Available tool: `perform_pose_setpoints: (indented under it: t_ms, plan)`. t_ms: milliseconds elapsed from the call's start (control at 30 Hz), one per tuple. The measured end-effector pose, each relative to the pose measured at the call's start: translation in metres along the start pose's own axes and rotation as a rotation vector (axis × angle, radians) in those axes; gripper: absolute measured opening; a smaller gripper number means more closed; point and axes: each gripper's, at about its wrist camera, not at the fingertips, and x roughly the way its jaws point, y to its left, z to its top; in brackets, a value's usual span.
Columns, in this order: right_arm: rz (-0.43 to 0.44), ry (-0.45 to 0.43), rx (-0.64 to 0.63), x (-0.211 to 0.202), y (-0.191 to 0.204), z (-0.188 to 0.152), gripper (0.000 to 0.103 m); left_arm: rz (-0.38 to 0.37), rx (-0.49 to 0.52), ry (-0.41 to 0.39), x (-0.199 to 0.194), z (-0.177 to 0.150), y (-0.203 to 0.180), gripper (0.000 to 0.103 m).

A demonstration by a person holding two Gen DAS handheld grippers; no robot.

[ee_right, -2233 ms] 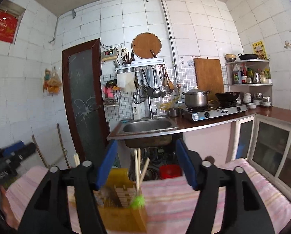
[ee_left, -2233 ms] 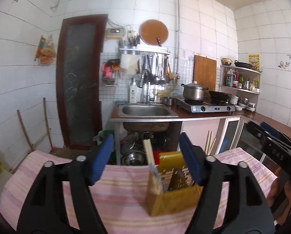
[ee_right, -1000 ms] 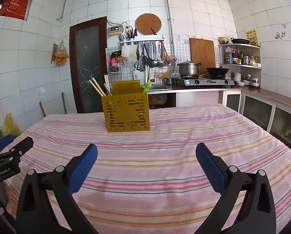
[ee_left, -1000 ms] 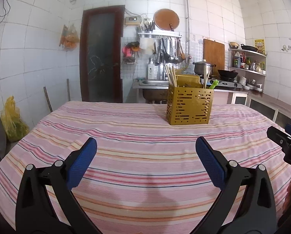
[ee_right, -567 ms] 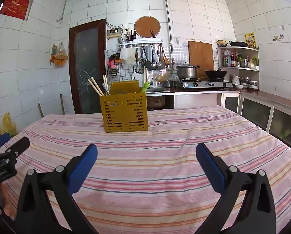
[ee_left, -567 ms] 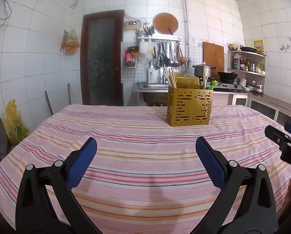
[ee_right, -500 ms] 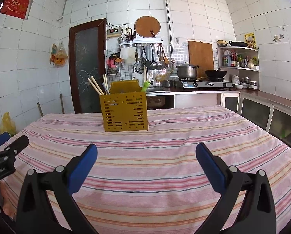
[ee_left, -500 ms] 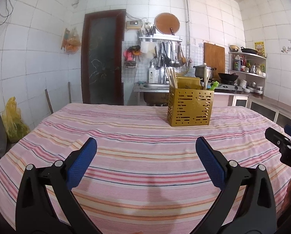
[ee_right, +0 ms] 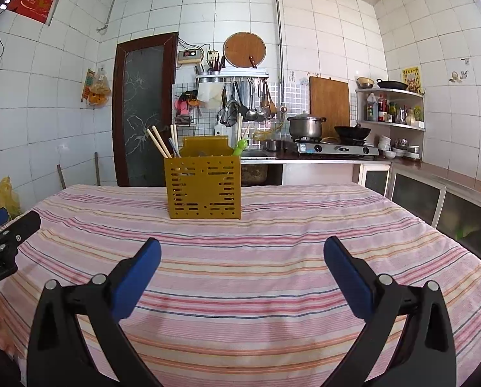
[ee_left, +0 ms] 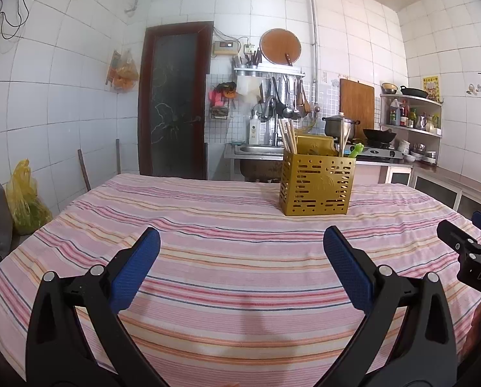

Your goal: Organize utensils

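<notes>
Both grippers, left (ee_left: 240, 258) and right (ee_right: 240, 261), have pulled back from the yellow holder (ee_right: 202, 187), spread wide and empty, chopsticks (ee_right: 158, 142) upright inside, leaning left; only the left view shows the right gripper.

Both views are bright with even, soft daylight; the white wall tiles (ee_right: 337, 32) reflect it with mild glare at about 12 o'clock. Shadows are faint: a soft one lies at the foot of the holder (ee_left: 316, 187) on the striped cloth (ee_left: 240, 258). Focus is sharp from near to far, with no motion blur. Fisheye distortion bows tile lines and the tabletop edge, strongest toward 3 and 9 o'clock, and the corners are vignetted black.
</notes>
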Motion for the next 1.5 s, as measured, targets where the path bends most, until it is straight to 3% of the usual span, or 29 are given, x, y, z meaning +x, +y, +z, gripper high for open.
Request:
perform_pose_setpoints:
  t_ms: [1500]
  plan:
    - [-0.017, -0.013, 0.014, -0.0046, -0.0021, 0.0018, 0.099, -0.026, 0.003, -0.005, -0.0017, -0.0014, -0.0011, 0.098]
